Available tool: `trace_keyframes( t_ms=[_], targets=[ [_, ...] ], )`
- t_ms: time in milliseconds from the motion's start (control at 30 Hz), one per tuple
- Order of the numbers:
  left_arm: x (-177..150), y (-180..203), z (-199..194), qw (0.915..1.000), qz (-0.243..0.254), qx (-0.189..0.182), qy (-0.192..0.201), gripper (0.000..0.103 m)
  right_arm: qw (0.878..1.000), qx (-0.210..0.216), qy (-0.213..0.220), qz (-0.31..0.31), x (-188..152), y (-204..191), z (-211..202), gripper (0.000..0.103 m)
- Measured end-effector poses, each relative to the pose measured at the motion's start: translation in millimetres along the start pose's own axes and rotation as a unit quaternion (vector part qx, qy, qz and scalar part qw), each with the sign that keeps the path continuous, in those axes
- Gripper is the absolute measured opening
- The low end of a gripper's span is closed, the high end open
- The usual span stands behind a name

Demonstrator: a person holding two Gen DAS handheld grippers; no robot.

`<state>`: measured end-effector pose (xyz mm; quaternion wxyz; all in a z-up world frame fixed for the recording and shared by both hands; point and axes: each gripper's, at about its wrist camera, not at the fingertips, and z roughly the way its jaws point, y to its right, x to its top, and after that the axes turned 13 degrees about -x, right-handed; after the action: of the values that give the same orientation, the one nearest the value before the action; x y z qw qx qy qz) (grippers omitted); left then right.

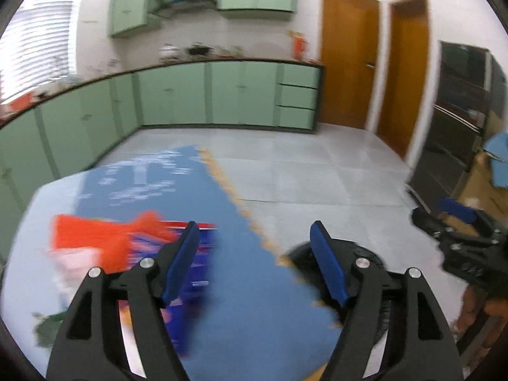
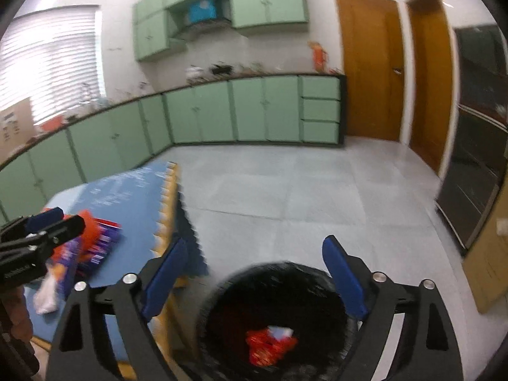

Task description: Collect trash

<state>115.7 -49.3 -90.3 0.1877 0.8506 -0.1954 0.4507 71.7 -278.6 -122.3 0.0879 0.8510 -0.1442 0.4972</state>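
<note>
A blurred pile of orange and purple wrappers [image 1: 127,244] lies on the blue mat [image 1: 241,285] of a table. My left gripper [image 1: 254,231] stands open above the mat, right of the pile, with nothing between its fingers. A round black trash bin [image 2: 276,285] stands on the floor beside the table, and a red wrapper [image 2: 270,346] lies inside it. My right gripper [image 2: 255,244] hangs open over the bin with nothing in it. The right wrist view also shows the left gripper [image 2: 60,220] over the wrappers [image 2: 95,238]. The left wrist view shows the right gripper [image 1: 441,217] at its right edge.
A white crumpled bag [image 2: 47,292] and a green scrap [image 1: 47,327] lie on the mat. Green cabinets [image 1: 177,95] line the far walls, with wooden doors [image 1: 349,60] to the right. A dark cabinet [image 2: 476,146] and a cardboard box [image 1: 489,187] stand at the right.
</note>
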Motion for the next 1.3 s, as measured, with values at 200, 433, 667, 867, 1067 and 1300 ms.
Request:
trace_keyframes(
  t_ms=[200,433,667,867,1067,1300],
  targets=[
    [-12,-60,-54,0.9948,-0.024,0.097,0.021,0.074,0.997,0.074,0.017,-0.034,9,-65,-8,0.089],
    [-41,-110,-98,0.9828,-0.054,0.175,0.02,0.078,0.989,0.134,0.012,-0.065,0,-130,-16,0.089],
    [-72,-142,-117,0.9784,-0.088,0.187,0.002,0.08,0.984,0.159,0.008,-0.084,-8,-164,-22,0.089],
    [-86,-136,-112,0.9801,-0.093,0.174,-0.016,0.081,0.983,0.16,-0.002,-0.088,-11,-173,-19,0.089],
    [-92,-142,-100,0.9799,-0.108,0.164,-0.034,0.081,0.983,0.156,-0.004,-0.092,-13,-178,-17,0.089],
    [-88,-154,-88,0.9747,-0.125,0.181,-0.039,0.081,0.983,0.154,-0.005,-0.099,-14,-184,-15,0.089]
  ],
)
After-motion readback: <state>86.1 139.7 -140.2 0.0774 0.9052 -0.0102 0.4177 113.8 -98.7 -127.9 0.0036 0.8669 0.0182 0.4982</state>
